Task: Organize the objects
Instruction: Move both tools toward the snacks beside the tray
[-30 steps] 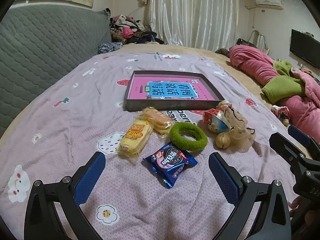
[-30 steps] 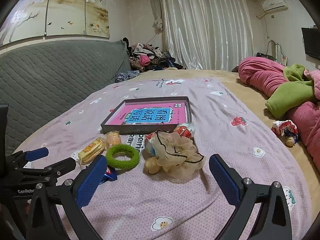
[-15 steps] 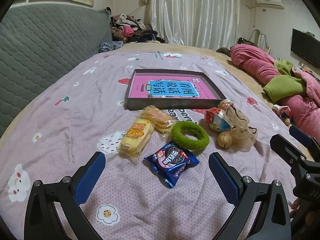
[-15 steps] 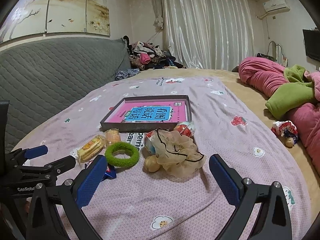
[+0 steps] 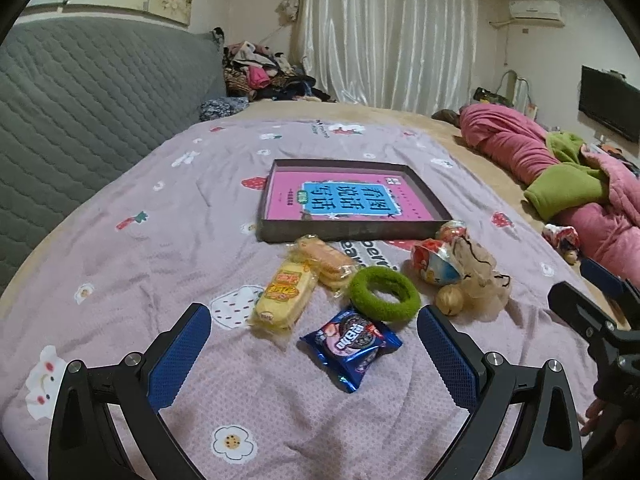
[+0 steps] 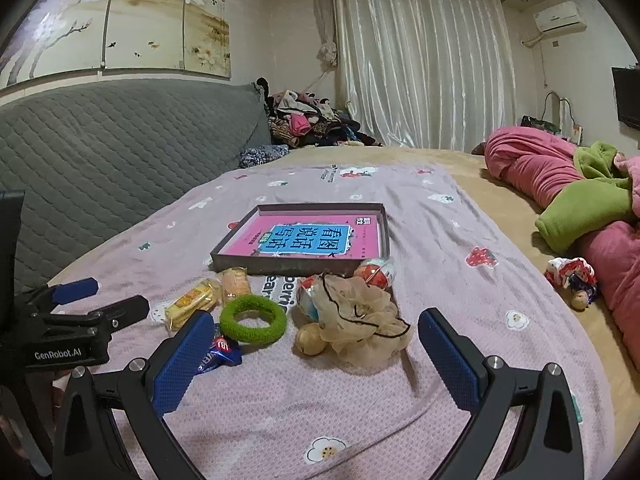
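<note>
Oreo packet (image 5: 352, 340) lies on the bed (image 5: 160, 248) dead ahead between the left gripper's (image 5: 314, 344) released jaws, long axis slanting; right gripper (image 6: 316, 352), also spread, faces the scrunchie (image 6: 360, 320).

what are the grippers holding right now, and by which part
Nothing. The left gripper and the right gripper are both open above the bed, and the blue cookie packet and beige scrunchie lie untouched.

A home bedroom. A wide bed (image 6: 420, 392) under a lilac cartoon-print sheet fills the room, with a grey quilted headboard (image 6: 120, 152) to its left, white curtains (image 6: 420, 72) and heaped clothes (image 6: 304, 120) beyond it, rumpled pink bedding (image 6: 536, 172) on its right side, and an air conditioner (image 6: 558, 20) high above that.
</note>
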### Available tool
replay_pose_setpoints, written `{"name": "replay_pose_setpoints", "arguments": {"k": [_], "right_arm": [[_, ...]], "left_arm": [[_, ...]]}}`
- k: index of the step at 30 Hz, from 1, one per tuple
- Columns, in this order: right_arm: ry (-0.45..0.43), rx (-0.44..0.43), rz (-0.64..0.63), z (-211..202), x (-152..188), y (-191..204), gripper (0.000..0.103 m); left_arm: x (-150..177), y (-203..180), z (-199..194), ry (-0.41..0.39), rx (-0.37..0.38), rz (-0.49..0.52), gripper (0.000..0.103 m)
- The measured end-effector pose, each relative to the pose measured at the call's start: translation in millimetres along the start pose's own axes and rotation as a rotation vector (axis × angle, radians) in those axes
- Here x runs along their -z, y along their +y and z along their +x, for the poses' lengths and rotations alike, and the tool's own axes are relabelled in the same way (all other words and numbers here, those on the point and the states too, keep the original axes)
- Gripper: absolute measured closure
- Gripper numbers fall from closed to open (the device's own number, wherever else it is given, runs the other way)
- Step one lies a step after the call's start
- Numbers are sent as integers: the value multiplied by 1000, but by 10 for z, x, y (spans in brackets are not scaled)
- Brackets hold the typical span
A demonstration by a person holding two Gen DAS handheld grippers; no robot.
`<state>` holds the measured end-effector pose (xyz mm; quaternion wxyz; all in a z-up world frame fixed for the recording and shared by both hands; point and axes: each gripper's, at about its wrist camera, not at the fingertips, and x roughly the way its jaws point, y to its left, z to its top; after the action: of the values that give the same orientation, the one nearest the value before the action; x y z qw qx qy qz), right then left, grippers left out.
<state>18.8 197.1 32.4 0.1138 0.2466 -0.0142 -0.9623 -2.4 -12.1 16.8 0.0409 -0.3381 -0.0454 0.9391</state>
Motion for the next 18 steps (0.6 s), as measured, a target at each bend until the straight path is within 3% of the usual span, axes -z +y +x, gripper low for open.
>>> {"name": "replay_pose_setpoints", "arguments": {"k": [9,18], "right_arm": [[57,-15,40,123,-145,-185,0],[113,39,-53,338,-163,-185,0]], "left_arm": [[112,-204,205,54,39,59,0],[193,-300,424,102,55,81,0]]}}
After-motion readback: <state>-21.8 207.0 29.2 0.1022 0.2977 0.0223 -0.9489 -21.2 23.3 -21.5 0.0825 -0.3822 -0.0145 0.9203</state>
